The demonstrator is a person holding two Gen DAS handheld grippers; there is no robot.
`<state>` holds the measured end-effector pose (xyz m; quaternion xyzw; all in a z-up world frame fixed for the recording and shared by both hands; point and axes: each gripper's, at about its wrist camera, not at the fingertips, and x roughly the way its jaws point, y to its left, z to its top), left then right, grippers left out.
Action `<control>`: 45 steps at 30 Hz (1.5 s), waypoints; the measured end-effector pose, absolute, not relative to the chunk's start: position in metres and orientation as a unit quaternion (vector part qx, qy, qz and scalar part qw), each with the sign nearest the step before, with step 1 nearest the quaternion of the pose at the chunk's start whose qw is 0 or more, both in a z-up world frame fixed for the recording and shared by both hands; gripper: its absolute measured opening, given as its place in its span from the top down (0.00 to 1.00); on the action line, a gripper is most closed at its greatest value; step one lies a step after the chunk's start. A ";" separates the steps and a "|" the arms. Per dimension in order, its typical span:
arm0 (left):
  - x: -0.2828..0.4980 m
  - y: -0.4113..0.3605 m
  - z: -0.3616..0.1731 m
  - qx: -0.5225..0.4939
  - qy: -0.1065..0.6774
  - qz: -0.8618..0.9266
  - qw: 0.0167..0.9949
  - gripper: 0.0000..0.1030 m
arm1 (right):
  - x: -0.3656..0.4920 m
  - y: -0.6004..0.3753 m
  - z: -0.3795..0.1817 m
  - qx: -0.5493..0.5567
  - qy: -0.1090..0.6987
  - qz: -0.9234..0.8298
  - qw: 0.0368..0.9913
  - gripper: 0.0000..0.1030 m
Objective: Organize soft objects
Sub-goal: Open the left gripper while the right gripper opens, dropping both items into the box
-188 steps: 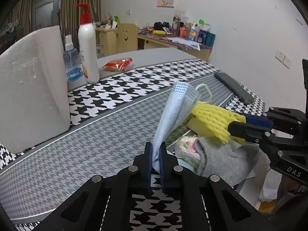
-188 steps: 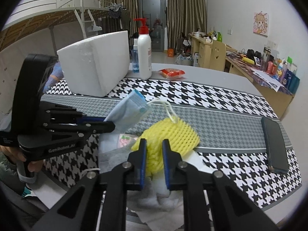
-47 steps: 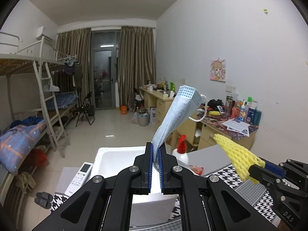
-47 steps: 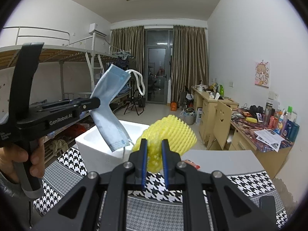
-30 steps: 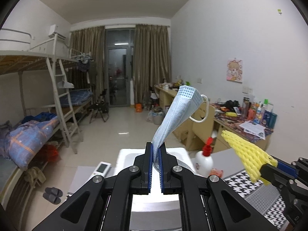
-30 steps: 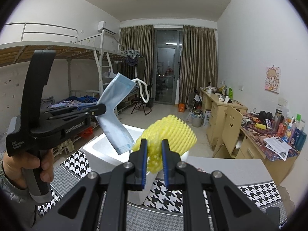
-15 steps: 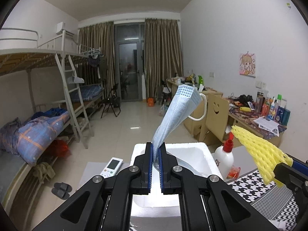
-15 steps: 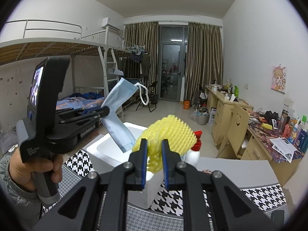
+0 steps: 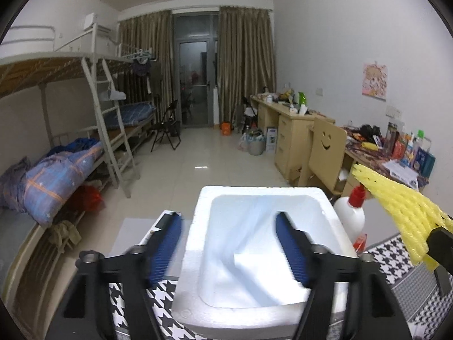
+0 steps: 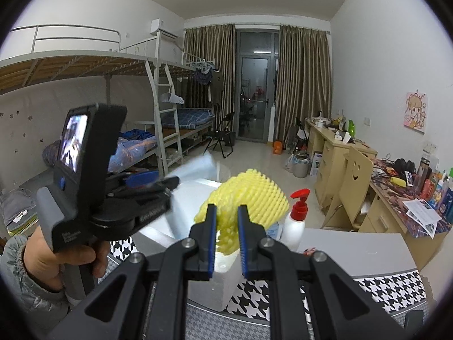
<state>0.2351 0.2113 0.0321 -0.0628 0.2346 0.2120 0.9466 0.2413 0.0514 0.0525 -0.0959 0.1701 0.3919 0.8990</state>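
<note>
Now the left gripper (image 9: 228,243) is opening over the box (image 9: 198,243) at lower centre; the mask (image 9: 249,226), freed, blurs into it. The right gripper (image 10: 227,238) pinches the yellow net (image 10: 249,192), next to go.

Mask let go over the box

The left gripper (image 9: 228,243), clamped on the blue mask (image 9: 240,235) half a second ago, is now opening its jaws, and the mask shows only as a pale blur between them, free of the pads, inside the white foam box (image 9: 331,215). Since the pickup on the worktop both grippers have been raised and carried over to the box. The left one has tipped down, so the box fills more of its view.
</note>
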 end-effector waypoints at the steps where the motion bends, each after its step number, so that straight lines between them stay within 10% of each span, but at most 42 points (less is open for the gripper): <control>1: 0.235 0.213 0.032 -0.066 0.235 0.213 0.946 0.25 | 0.242 0.052 0.052 -0.096 0.171 0.391 0.899 0.83; 8: 0.221 0.221 0.040 -0.066 0.216 0.232 0.946 0.06 | 0.248 0.057 0.050 -0.095 0.175 0.394 0.897 0.83; 34: 0.182 0.246 0.036 -0.060 0.198 0.263 0.942 0.01 | 0.267 0.106 0.036 -0.104 0.211 0.417 0.878 0.83; 45: 0.174 0.243 0.034 -0.056 0.207 0.254 0.943 0.01 | 0.267 0.105 0.030 -0.099 0.234 0.411 0.875 0.42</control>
